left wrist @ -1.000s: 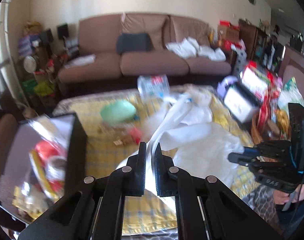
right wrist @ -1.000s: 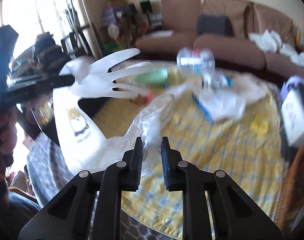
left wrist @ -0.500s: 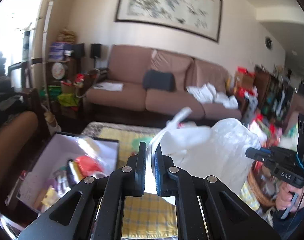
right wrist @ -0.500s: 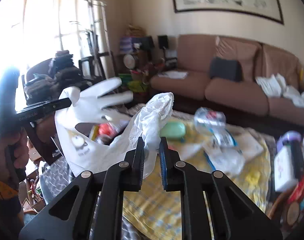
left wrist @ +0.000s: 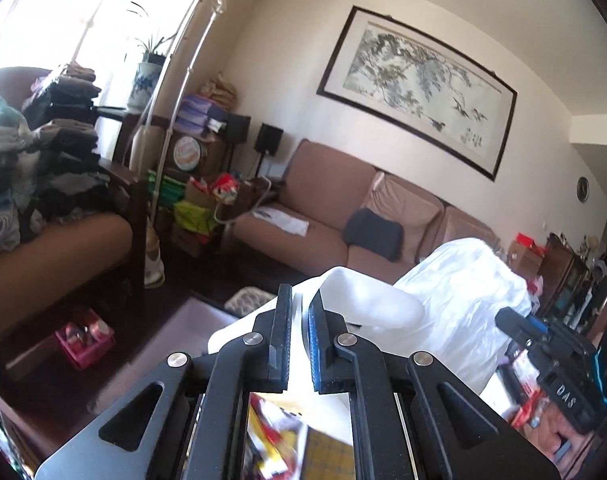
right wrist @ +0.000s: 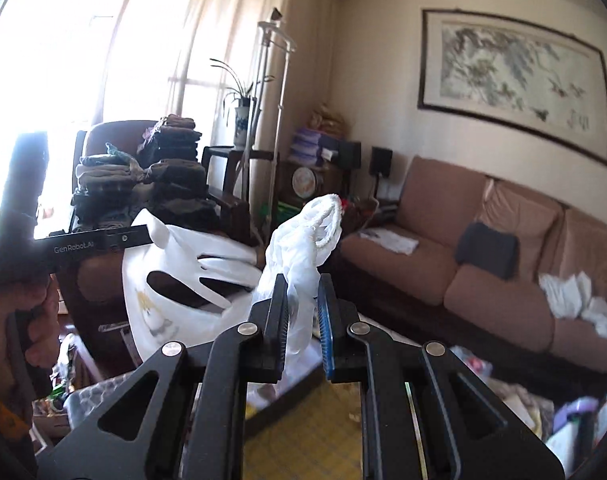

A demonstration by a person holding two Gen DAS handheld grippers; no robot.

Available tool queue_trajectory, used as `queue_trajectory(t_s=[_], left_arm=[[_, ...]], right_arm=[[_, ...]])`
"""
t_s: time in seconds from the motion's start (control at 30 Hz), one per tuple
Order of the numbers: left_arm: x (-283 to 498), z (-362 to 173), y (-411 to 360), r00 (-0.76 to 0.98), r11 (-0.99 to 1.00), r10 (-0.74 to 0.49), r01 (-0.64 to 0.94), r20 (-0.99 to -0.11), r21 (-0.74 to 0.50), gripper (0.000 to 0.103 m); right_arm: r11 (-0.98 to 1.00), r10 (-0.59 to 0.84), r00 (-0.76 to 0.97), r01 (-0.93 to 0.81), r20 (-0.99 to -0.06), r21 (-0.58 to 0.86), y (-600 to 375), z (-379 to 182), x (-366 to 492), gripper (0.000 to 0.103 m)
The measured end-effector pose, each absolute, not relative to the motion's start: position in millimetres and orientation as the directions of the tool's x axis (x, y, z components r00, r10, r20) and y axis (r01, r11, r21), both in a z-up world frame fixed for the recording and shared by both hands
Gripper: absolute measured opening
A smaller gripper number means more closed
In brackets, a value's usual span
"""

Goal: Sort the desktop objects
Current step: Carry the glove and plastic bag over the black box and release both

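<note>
A white plastic bag (left wrist: 459,308) hangs in the air, stretched between my two grippers. My left gripper (left wrist: 300,304) is shut on one of its flat handles, and the bag billows out to the right of the fingers. In the right wrist view my right gripper (right wrist: 301,292) is shut on the bunched, crinkled rim of the same bag (right wrist: 303,248). The left gripper (right wrist: 143,236) shows there at the left, pinching the handle above a small printed figure. The right gripper (left wrist: 515,322) appears at the right edge of the left wrist view.
Below the bag lie the yellow checked tablecloth (right wrist: 303,432) and an open box (left wrist: 183,332) with several small items. A brown sofa (right wrist: 483,264) stands behind, an armchair piled with folded clothes (right wrist: 163,168) at the left, and a pink basket (left wrist: 85,338) on the floor.
Both grippers have risen and lifted the bag off the table. The views have swung up from the tabletop to the sofa, wall and window. Both grips on the bag are unchanged.
</note>
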State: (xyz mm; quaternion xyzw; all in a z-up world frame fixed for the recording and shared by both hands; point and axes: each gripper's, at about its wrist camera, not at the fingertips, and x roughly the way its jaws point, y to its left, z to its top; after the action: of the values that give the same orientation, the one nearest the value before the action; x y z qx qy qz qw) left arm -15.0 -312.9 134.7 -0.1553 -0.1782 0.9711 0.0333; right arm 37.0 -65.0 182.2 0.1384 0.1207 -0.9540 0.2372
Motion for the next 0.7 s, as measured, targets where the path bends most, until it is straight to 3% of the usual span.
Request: queue_trajectory(t_s=[0.13,0.23,0.33,0.5,0.63,0.7], left_arm=[[-39,130,-330,-0.964,-0.958,0.09,-0.014,-0.25,-0.288,0.006],[-65,112,-352,-0.952,-0.97,0.054,0.022,-0.3,-0.244,0.006],[-93,85,-388,-0.938,-0.948,0.036,0.077,-0.345,-0.31,0.006],[-135,28,-425,-0.866,-0.916,-0.025,0.22,-0.499,-0.335,0.006],[-165,-27,-442,-0.723,-0.854,-0.031,0.378,-0.69,-0.358,0.006],[-174,-50,-443,-0.681,-0.841,0.03,0.379,-0.732,-0.387,0.007]], right_arm=[[-0.861,-0.423,-0.854,0.483,-0.304,-0.158,-99,170,14,0.013],[-0.869,-0.413,-0.854,0.473,-0.316,-0.143,-120,150,-18,0.013],[-0.88,-0.374,-0.862,0.446,-0.341,-0.164,-148,129,-59,0.013],[-0.843,-0.399,-0.787,0.517,-0.471,-0.15,-209,85,-158,0.013],[-0.778,-0.511,-0.602,0.627,-0.613,0.034,-246,38,-221,0.013],[-0.746,-0.535,-0.482,0.655,-0.694,0.12,-271,1,-247,0.013]])
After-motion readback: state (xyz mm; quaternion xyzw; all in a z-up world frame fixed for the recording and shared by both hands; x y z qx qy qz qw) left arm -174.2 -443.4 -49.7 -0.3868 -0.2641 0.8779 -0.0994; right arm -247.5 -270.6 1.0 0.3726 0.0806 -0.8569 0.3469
